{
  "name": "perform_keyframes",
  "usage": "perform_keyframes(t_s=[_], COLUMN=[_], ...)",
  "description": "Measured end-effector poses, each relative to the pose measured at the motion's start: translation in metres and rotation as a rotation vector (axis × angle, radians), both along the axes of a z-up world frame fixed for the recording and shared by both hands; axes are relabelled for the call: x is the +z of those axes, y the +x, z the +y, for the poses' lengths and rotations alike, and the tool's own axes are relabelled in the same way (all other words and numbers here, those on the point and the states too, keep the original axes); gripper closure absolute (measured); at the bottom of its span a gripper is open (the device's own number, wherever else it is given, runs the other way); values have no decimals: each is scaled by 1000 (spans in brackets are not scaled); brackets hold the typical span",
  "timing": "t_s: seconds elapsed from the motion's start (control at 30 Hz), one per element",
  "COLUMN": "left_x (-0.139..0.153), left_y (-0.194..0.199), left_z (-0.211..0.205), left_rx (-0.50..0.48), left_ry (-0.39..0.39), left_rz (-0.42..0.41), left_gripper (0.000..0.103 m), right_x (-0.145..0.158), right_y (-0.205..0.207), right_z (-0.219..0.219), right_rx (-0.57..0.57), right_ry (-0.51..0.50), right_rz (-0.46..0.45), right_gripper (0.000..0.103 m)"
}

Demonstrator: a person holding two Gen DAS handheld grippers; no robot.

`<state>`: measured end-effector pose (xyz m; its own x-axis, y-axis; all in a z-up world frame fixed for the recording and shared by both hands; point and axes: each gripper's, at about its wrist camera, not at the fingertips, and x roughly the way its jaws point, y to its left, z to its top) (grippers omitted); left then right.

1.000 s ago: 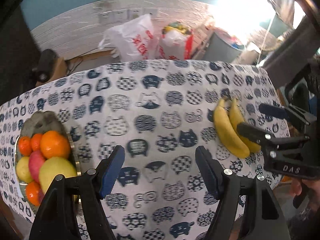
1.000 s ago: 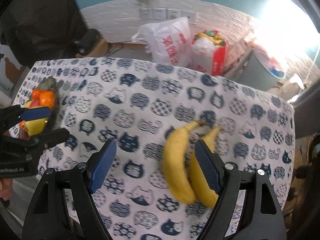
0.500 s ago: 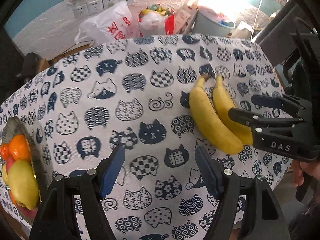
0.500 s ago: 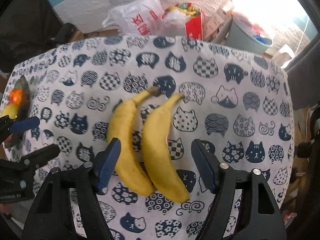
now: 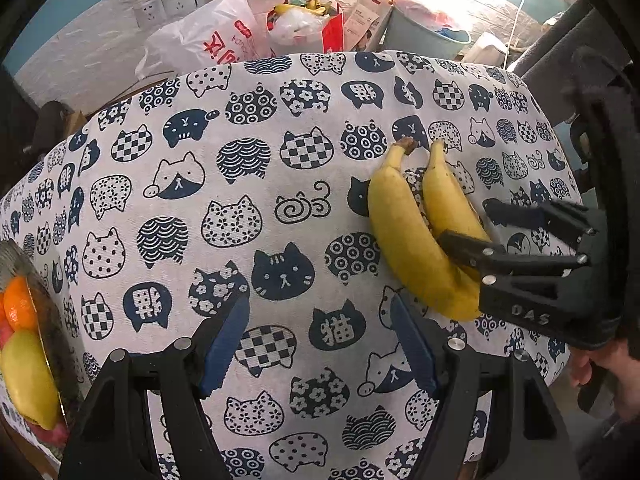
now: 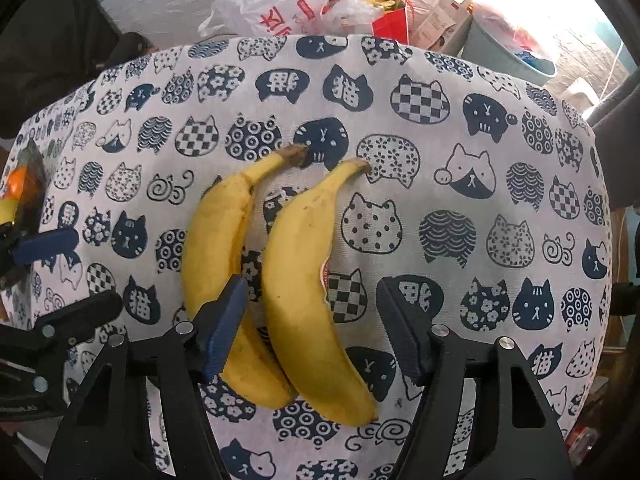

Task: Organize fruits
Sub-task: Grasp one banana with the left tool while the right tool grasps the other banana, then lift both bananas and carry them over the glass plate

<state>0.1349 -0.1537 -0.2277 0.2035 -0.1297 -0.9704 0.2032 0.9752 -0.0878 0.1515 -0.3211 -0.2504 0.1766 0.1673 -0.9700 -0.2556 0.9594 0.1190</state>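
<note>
Right wrist view: two bananas lie side by side in the lower centre of the frame on a cat-print tablecloth (image 6: 460,184). The left banana (image 6: 216,248) is yellow with a dark, woody stem end and faint brown speckling; the right banana (image 6: 300,264) is yellow, lightly scuffed, with a shorter stem. Both curve gently, long axes running from lower centre up toward the top of the frame, stems at the upper ends, blunt tips near the bottom edge.

The right gripper (image 6: 316,320) stands with jaws apart, straddling the right banana; its left blue pad lies over the gap between the two fruits. No squeeze is visible.

Left wrist view: the left gripper (image 5: 320,344) is spread apart over bare cloth at lower centre, holding nothing.

At the left edge, a fruit plate (image 5: 56,344) carries an orange (image 5: 18,304) and a yellow-green fruit (image 5: 28,380), with something pink-red showing between and beneath them.
</note>
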Motion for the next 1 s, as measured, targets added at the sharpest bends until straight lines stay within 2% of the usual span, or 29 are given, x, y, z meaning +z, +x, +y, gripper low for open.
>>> perform_keyframes(t_s=[0.13,0.2,0.3,0.47,0.8,1.0], left_x=[-1,-1,-5,-9,-29,-39], left_y=[3,5,11,21,30,37], left_z=[-1,-3,-9,-26,-54,-52], left_rx=[7,13,29,68,91,128], left_ry=[-7,-19,-45,-88,-76,-86], left_rz=[1,5,23,48,86,99], left_gripper=[25,25,25,22,22,22], right_x=[-8,-4,-2,-5,-3,-8], right_y=[-5,-8,-10,-6,-7,-3], right_z=[1,2,-2,-25,-57,-77], right_rx=[27,37,20,-59,-114,-137], right_ry=[3,-3,-89,-57,34,77], right_rz=[9,-4,-29,-9,-7,9], right_gripper=[51,69,69,69,67,64])
